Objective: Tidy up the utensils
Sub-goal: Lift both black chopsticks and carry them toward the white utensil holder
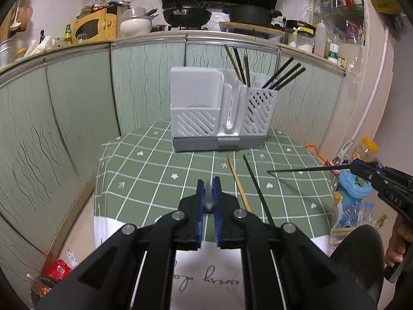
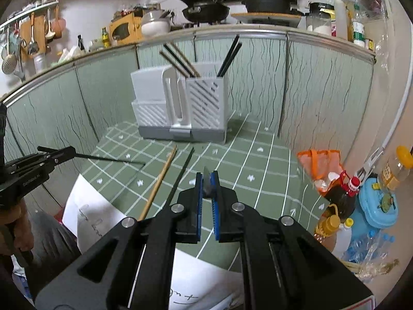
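The left gripper is clamped on a dark chopstick, seen end-on between its blue pads in its own view and as a long black chopstick projecting from it above the table in the right wrist view. The right gripper is likewise clenched on a second black chopstick, held clear of the green checked tablecloth.

The white utensil holder stands on a grey drip base at the far side of the table, against the green cabinet panels. Its right slatted compartment contains two groups of chopsticks: one group leaning left, one group leaning right. The left compartment holds a white board-like panel.

Two chopsticks lie loose on the cloth in front of the holder: a wooden chopstick and, just beside it, a dark chopstick.
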Demonstrator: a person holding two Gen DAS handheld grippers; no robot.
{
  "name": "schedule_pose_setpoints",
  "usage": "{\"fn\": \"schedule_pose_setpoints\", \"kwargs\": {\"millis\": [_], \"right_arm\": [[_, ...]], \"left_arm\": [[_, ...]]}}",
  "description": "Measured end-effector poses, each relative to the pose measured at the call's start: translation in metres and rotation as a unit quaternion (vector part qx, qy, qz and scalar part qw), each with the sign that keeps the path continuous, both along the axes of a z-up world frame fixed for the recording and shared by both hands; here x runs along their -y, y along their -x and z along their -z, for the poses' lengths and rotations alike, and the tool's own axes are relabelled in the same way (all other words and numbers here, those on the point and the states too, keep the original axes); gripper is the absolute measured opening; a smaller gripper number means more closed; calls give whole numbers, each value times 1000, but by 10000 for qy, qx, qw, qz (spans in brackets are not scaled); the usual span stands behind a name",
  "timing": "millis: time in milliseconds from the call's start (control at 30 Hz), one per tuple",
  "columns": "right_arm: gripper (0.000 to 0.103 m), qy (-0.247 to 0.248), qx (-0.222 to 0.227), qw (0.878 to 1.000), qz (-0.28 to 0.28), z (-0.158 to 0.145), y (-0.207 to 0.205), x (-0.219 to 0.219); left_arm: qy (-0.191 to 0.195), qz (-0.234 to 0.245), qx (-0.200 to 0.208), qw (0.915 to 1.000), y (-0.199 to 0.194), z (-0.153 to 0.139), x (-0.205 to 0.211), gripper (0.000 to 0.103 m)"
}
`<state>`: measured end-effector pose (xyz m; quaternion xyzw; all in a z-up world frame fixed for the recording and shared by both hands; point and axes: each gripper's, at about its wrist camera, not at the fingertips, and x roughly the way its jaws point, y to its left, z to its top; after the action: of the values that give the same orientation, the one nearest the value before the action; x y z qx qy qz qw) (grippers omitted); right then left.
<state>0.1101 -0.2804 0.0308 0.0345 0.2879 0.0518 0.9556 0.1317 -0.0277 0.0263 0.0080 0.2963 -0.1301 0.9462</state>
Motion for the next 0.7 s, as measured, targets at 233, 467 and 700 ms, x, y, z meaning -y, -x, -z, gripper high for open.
{"fn": "schedule_pose_setpoints", "kwargs": {"millis": [233,467,700], "right_arm": [[6,-24,286,9996,-25,-23,-1,4],[6,-35,499,9987,-85,-42,0,4],[6,-67,654,9977,-158,-62,-1,8]], "left_arm": [[1,81,216,9997,-1,-24,1,8],[-24,191,363,9992,-2,-41,4,8],[-16,303,455,9985,-5,-58,9,8]]}}
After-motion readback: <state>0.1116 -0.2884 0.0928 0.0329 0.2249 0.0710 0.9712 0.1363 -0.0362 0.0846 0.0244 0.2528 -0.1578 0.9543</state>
